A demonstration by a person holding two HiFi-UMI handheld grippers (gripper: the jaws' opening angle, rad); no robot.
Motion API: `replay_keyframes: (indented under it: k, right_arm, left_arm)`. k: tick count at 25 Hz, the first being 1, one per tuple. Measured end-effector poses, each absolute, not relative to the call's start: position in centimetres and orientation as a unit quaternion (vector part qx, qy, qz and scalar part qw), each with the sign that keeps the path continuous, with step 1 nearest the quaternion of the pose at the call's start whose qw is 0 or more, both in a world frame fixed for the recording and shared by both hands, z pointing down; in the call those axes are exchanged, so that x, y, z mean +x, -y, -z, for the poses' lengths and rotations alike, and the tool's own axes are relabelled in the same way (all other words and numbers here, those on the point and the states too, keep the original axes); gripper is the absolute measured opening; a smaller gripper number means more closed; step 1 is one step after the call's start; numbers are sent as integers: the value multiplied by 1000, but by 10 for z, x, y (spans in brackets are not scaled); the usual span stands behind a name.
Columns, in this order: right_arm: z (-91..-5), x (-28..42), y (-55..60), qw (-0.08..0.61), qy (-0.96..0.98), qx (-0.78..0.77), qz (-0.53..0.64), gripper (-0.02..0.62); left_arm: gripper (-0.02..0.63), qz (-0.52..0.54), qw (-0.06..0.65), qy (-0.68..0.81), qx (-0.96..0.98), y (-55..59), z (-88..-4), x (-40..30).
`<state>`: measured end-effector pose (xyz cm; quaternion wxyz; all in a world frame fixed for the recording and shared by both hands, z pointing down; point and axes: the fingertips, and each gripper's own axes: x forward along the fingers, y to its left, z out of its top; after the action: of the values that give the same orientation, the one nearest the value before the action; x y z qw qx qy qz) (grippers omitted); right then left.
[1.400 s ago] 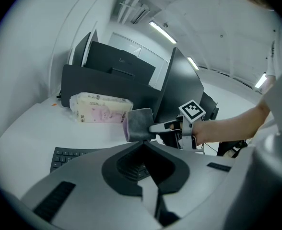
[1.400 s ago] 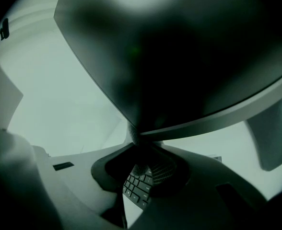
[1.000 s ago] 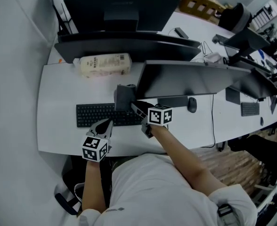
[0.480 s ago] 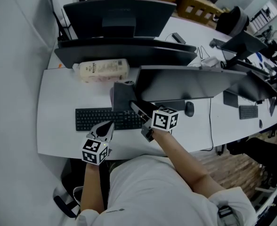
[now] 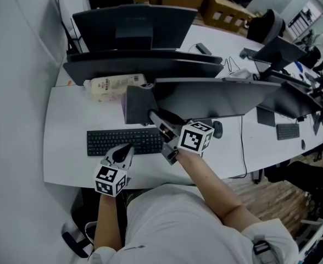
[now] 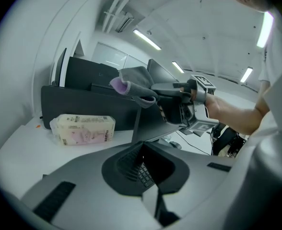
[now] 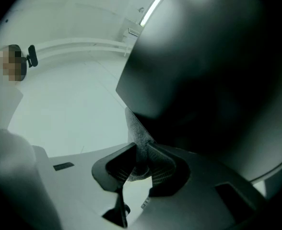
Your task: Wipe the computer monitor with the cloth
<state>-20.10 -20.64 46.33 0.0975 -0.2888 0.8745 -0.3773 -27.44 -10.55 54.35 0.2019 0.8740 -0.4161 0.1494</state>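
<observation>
While the right gripper (image 5: 153,116) pinches the grey cloth (image 5: 137,104) tight, it holds it up at the left end of the monitor (image 5: 216,98); the left gripper (image 5: 127,147) hangs over the keyboard (image 5: 112,142) with a small gap and nothing in it; I think wiping is just starting; next the cloth must press flat and slide across the screen; only the right gripper view shows the cloth squeezed between the jaws; only the head view shows where along the monitor it sits.

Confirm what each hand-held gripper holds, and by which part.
Right hand-held gripper pinches the cloth by its near edge; left hand-held gripper holds nothing.
</observation>
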Motion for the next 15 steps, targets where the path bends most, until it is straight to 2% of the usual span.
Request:
replay_keyframes:
  k: [15]
  right_arm:
    - [-375,-179,203,181,-880,-278,339,77]
  left_arm:
    - [0,-140,172,409,885,91,-512,-241]
